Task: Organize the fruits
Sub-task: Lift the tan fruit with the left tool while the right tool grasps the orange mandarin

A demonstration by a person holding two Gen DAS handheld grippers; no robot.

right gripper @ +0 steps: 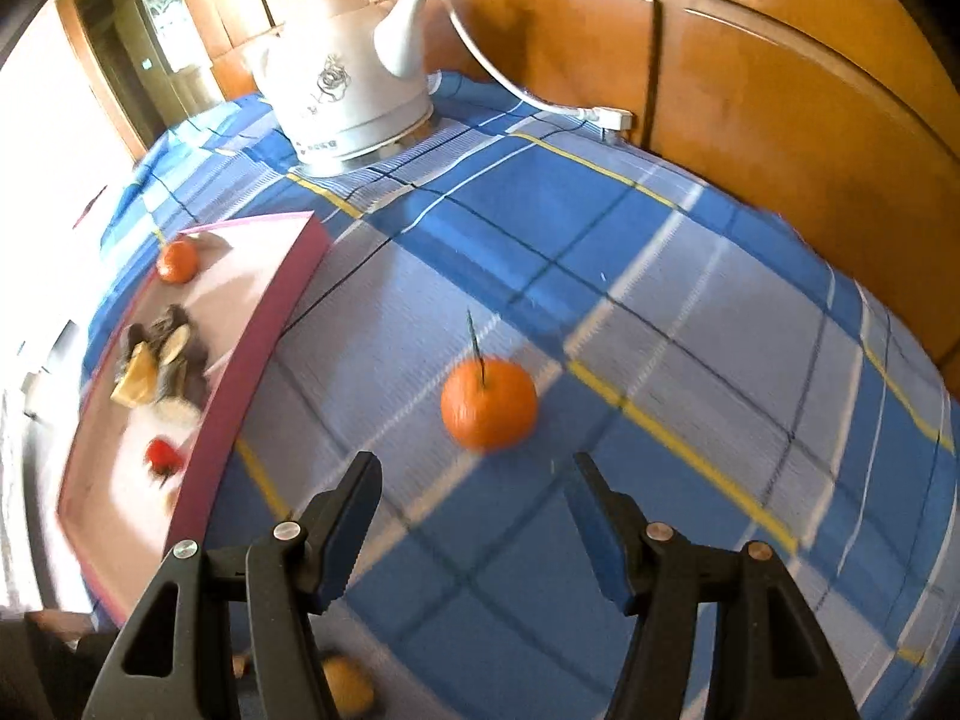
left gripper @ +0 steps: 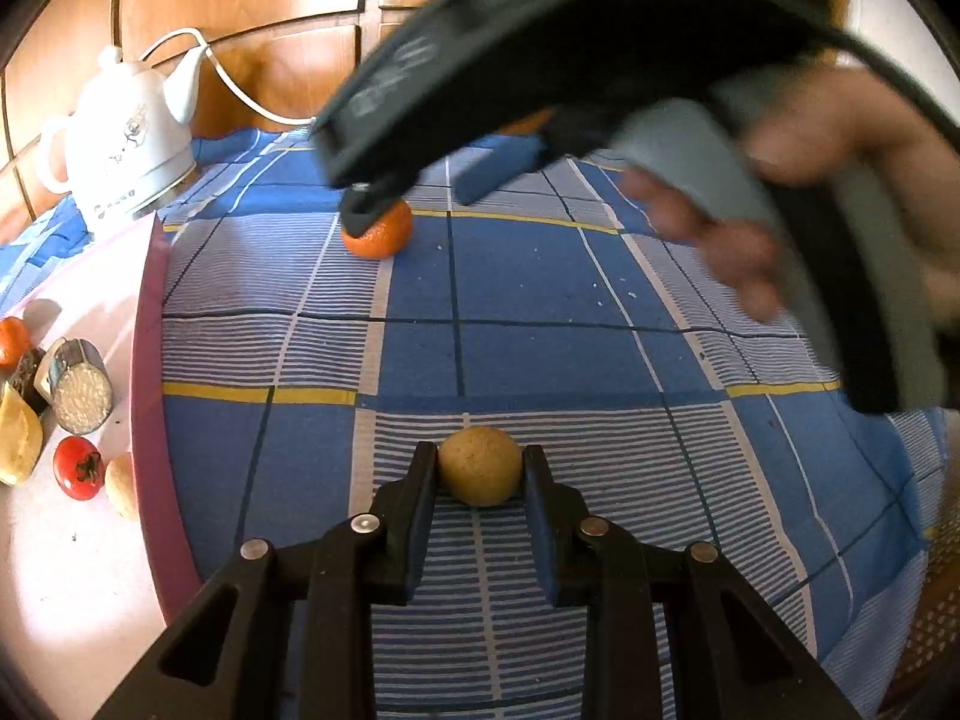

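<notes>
Straddling a small round tan fruit (left gripper: 480, 466) on the blue plaid tablecloth (left gripper: 540, 276), the left gripper (left gripper: 480, 468) has one black finger touching or nearly touching the fruit's left side, while a thin gap shows at the other finger, so the jaws are close around it but not pressed together. Left of that tan fruit lies a flat pink tray with a darker pink rim (left gripper: 147, 324), carrying a small red tomato-like fruit (left gripper: 78, 468), another pale round fruit (left gripper: 123, 486), a yellow wedge (left gripper: 18, 441), a dark cylindrical piece with a pale cut face (left gripper: 81, 387) and a small orange fruit (left gripper: 12, 341). Beyond the tan fruit, farther across the cloth, sits a round orange mandarin with a thin stem (right gripper: 488, 403). The right gripper (right gripper: 474, 516) hangs over the cloth just short of that mandarin, fingers spread wide and holding nothing; its image is blurred. Past the tray's far end stands a white ceramic electric kettle (right gripper: 345, 84) with a white cord (right gripper: 510, 84), against brown wooden panelling (right gripper: 780, 90).
</notes>
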